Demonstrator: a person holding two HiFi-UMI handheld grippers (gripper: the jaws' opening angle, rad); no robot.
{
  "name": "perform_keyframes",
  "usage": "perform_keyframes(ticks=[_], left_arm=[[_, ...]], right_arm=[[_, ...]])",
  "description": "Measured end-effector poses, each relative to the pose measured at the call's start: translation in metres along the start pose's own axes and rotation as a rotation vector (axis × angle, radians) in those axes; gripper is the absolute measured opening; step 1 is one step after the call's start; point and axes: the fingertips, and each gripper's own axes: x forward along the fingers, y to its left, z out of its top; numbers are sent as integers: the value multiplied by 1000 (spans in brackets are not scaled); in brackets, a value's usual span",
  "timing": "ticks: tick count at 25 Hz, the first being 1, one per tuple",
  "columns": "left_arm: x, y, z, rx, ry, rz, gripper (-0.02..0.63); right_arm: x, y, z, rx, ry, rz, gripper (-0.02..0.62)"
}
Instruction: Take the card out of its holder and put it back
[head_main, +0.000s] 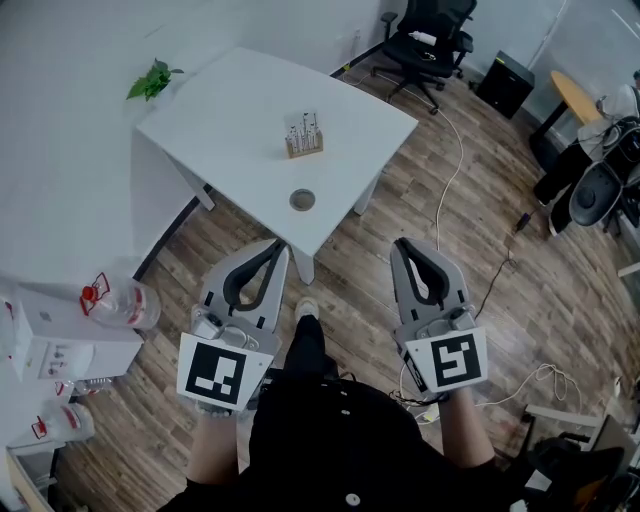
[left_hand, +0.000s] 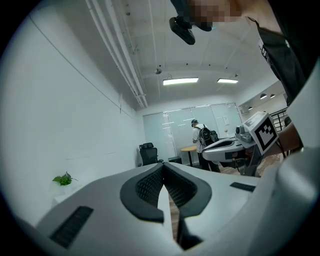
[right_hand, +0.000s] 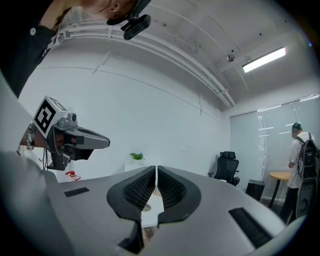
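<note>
Item: white bench (head_main: 240, 110), set on a wood-plank floor (head_main: 480, 250) against a white wall. Card holder (head_main: 304, 135): a small wooden base, placed upright near the middle of the bench, with white cards (head_main: 303, 124) stood in it; how many there are cannot be made out. A round grey disc (head_main: 302, 200) is laid flat on the bench, nearer the front edge and apart from the holder. A green plant (head_main: 153, 78) is seen at the far left corner. Left tool (head_main: 280, 243): held low above the floor, short of the bench's near corner and well apart from the holder; its jaws are pressed together at the tips, with nothing between them. Right tool (head_main: 398, 243): held level with the left one and beside it, likewise clear of the bench; its jaws are brought together, and nothing is gripped. A black office chair (head_main: 428, 40) is parked beyond the bench. A white cable (head_main: 455, 170) is trailed across the floor on the right. A clear bottle with a red cap (head_main: 120, 303) is stood at the left edge, beside a white box (head_main: 60, 340).
</note>
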Motion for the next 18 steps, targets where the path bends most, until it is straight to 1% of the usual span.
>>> perform_keyframes(ticks=[5, 9, 13, 18], left_arm=[[50, 48, -5, -11, -5, -3, 14], [87, 93, -12, -29, -9, 12, 14], [123, 130, -25, -31, 12, 7, 14], [159, 166, -43, -66, 28, -16, 14]], right_arm=[[61, -27, 4, -5, 25, -28, 48], [114, -39, 4, -10, 36, -22, 48], [165, -52, -2, -14, 60, -16, 48], [221, -68, -14, 22, 74, -26, 46]])
